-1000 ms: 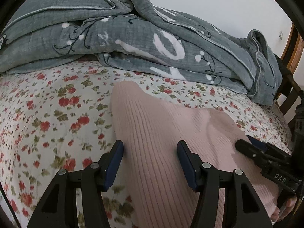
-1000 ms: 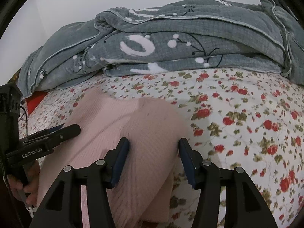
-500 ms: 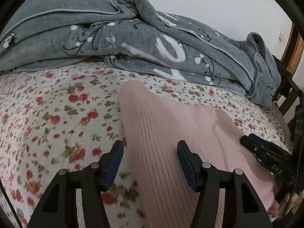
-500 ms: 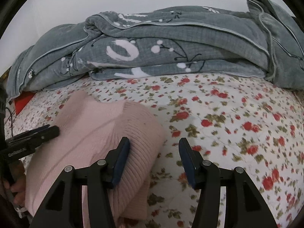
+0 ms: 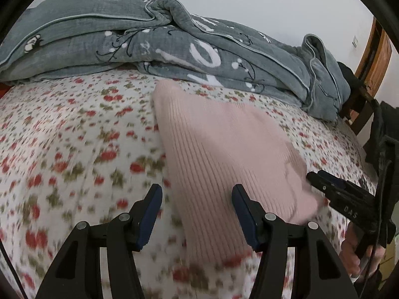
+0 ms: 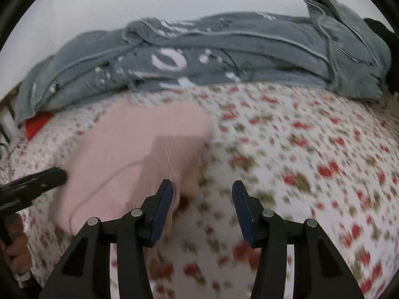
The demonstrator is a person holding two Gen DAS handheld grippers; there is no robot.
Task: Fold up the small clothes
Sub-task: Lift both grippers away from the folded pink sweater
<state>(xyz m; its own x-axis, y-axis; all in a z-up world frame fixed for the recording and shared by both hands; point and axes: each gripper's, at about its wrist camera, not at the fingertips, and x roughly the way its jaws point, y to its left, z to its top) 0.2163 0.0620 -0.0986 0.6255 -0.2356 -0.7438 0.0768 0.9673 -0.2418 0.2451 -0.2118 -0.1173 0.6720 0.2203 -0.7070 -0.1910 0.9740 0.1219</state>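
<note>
Nearest you, the left tool (image 5: 197, 214) stands about half open with nothing gripped; the near end of the pink knit garment (image 5: 224, 154) lies below and between its pads, and contact cannot be confirmed through the blur. The right tool (image 6: 202, 209) is also empty, jaws closing; only the floral bed sheet (image 6: 299, 162) shows between them, with the garment's folded flap just beside its left finger (image 6: 162, 206).

Judgement on the step: both tools appear to be clear of the cloth, between folds.
- Do not shut the right tool until its pads straddle a cloth edge, or it will pinch the sheet.
- Take the near end of the garment at its two corners, one tool each, at matching depth.
- Lift only enough to clear the sheet, then carry that end toward the far end, so the ribs stay straight.

Garment: lies flat on the bed, mid-way between the near edge and the far edge, already doubled into a thick oblong. Its long axis runs from the near edge toward the far edge, slanted; the ribbing follows that axis. Which end is collar or hem cannot be told.

Farthest: a grey quilt (image 5: 149, 44) heaped along the far edge, close to but apart from the garment's far end.
</note>
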